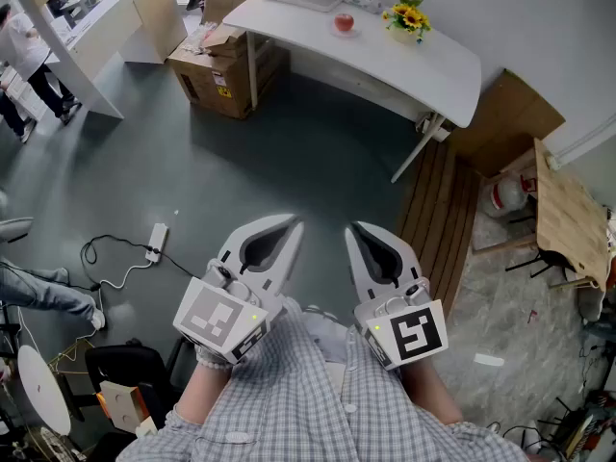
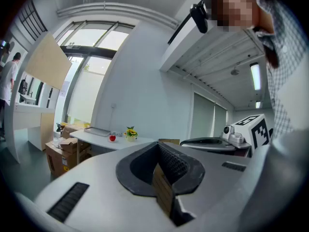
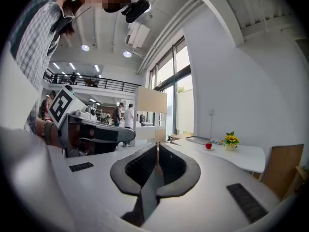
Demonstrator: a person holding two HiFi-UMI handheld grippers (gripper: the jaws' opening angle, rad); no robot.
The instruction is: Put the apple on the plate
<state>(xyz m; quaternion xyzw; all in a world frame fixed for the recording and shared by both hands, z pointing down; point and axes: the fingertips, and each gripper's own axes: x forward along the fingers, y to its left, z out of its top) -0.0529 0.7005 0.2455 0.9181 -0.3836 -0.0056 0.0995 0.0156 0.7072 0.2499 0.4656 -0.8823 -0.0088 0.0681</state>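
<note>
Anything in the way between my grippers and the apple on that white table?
Nothing visible. Only grey floor lies between the left gripper, the right gripper and the white table holding the apple. Cardboard boxes stand at the table's left end in the head view.

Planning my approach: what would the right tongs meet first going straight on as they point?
The right tongs look clear nearby; far off, probably the white table's left end, left of the apple.

text: none legible | cardboard box [image 1: 219, 77] label: too small to read
</note>
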